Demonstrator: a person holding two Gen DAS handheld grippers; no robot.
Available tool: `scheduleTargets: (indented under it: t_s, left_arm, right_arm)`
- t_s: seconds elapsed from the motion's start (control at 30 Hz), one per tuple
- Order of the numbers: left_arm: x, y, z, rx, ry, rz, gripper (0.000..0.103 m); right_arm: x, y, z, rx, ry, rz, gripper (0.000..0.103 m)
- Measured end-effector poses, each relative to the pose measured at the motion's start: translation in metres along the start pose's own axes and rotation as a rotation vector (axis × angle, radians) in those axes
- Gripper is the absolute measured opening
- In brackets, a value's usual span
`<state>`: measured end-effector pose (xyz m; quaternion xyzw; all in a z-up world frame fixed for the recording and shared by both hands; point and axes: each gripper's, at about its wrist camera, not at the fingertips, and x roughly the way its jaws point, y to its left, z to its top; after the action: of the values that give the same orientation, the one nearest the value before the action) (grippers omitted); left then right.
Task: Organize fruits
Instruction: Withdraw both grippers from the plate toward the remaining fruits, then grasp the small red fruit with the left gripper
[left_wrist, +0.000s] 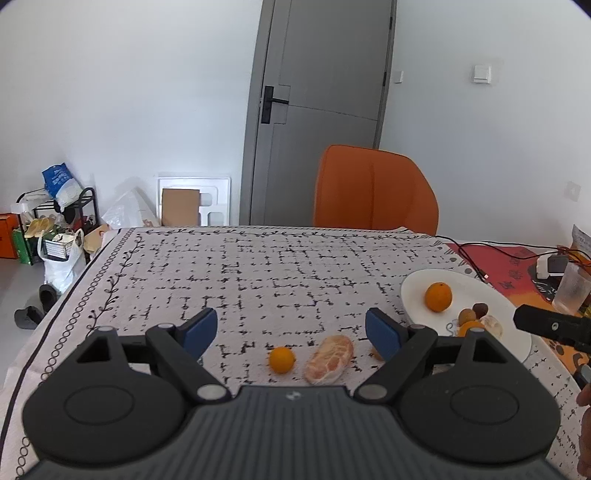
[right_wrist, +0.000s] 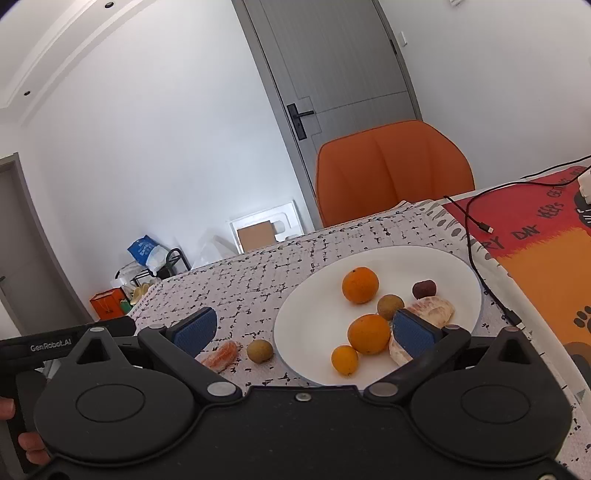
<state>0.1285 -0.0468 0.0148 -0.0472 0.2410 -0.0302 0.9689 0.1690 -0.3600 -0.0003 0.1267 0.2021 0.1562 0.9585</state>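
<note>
A white plate (right_wrist: 314, 321) holds three oranges (right_wrist: 360, 285), a brown longan (right_wrist: 389, 306), a dark round fruit (right_wrist: 424, 289) and peeled citrus pieces (right_wrist: 432, 310). On the cloth beside it lie a peeled citrus piece (right_wrist: 221, 356) and a longan (right_wrist: 259, 351). My right gripper (right_wrist: 306, 328) is open above the plate's near edge and holds nothing. In the left wrist view my left gripper (left_wrist: 291, 328) is open and empty above a small orange (left_wrist: 282, 359) and a peeled citrus piece (left_wrist: 330, 359) on the cloth. The plate (left_wrist: 417, 291) lies to its right.
An orange chair (left_wrist: 373, 188) stands at the table's far edge before a grey door (left_wrist: 317, 92). A black cable (right_wrist: 471, 236), a red-orange mat (right_wrist: 535, 236) and a plastic cup (left_wrist: 572, 290) lie right of the plate. Bags and a rack (left_wrist: 55, 229) clutter the floor at left.
</note>
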Motion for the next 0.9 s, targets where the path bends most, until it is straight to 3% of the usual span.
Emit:
scheduleTargets:
  t_s: [0.3,0.7,0.9]
  left_arm:
    - [0.005,0.014,-0.018,-0.011,0.041,0.023,0.086]
    - [0.011,0.020,-0.043,-0.045,0.087,-0.003,0.083]
    - [0.015,0.019,-0.051,-0.050,0.114,-0.030,0.070]
  right_arm:
    - [0.004,0.003,-0.007,-0.009,0.027,0.008,0.103]
    - [0.017,0.022,-0.019,-0.058,0.085,0.054,0.103]
    - [0.023,0.036,-0.024,-0.110,0.089,0.072,0.101]
